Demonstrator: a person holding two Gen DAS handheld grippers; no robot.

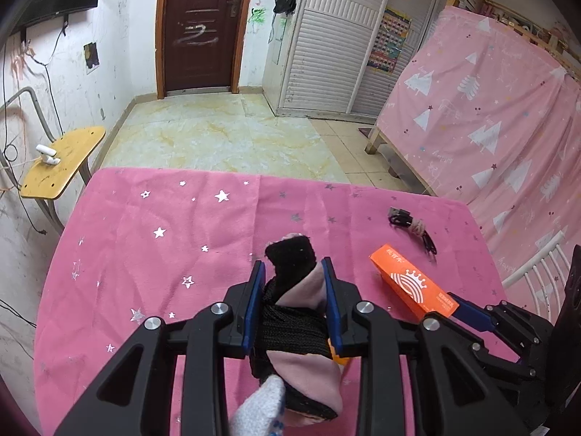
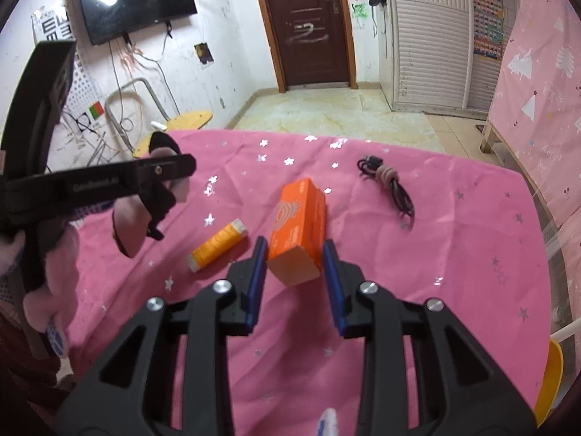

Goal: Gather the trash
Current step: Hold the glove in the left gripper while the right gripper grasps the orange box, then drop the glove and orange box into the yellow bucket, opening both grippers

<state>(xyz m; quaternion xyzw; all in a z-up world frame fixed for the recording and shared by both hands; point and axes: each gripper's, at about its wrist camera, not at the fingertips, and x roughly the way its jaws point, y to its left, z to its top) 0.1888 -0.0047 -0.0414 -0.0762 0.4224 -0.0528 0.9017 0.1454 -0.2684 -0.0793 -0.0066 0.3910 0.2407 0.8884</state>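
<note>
A home bedroom, probably: louvred wardrobe point(image 1: 326, 47), wall-mounted television point(image 2: 134, 0), entrance door point(image 1: 203, 25); pink-draped bed frame point(image 1: 490, 116).

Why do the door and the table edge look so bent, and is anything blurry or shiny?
Both views come through fisheye lenses, so the door bows and the table edge curves. In the right wrist view the left tongs, close to the lens, look soft, and the television reflects a bright lamp streak. In the left wrist view the sock is sharp.

Soft pink cloth table cover point(image 2: 417, 254) with shiny silver foil stars; smooth matt orange cardboard box point(image 2: 297, 229); fuzzy black-and-pink knitted sock point(image 1: 294, 312); glossy orange thread spool point(image 2: 218, 245).
</note>
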